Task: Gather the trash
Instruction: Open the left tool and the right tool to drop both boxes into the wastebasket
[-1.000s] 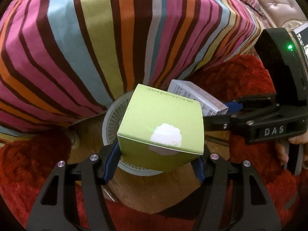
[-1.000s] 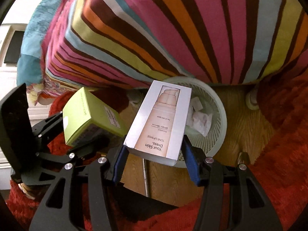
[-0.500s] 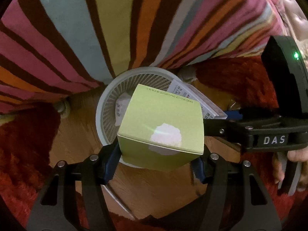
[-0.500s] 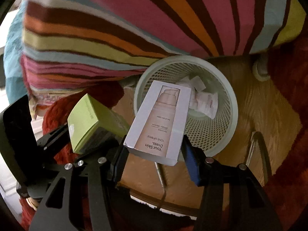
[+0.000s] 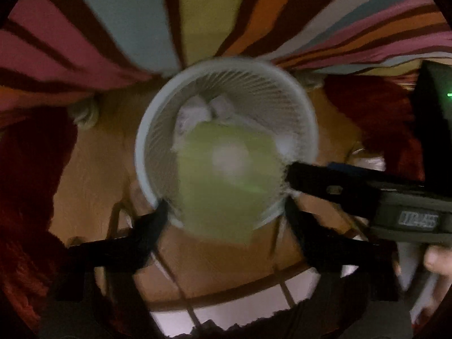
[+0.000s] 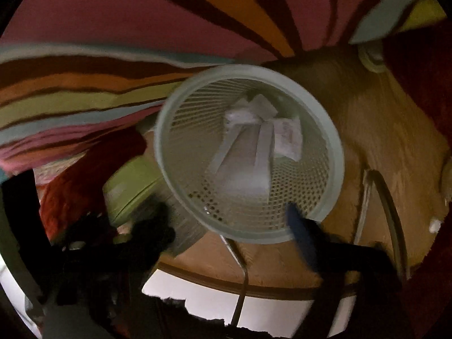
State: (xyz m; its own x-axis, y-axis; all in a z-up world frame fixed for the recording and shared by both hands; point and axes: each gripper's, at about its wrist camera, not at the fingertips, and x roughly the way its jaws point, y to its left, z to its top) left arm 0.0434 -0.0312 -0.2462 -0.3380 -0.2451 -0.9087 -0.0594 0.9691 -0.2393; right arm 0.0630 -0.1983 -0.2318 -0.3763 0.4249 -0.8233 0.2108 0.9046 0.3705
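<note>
A white mesh waste basket stands on the wooden floor below both grippers. In the left wrist view a blurred green box is between the tips of my left gripper, over the basket mouth; whether the fingers still touch it is unclear from the blur. The green box also shows at the left in the right wrist view. My right gripper is open, and the white skin-base box lies blurred inside the basket on crumpled white papers.
A striped bedspread hangs just behind the basket. A red shaggy rug lies on both sides. A thin cable runs across the wooden floor near the basket.
Both grippers moved down over the basket. The right gripper opened and the skin-base box fell into the basket. The green box is now blurred over the basket mouth.
</note>
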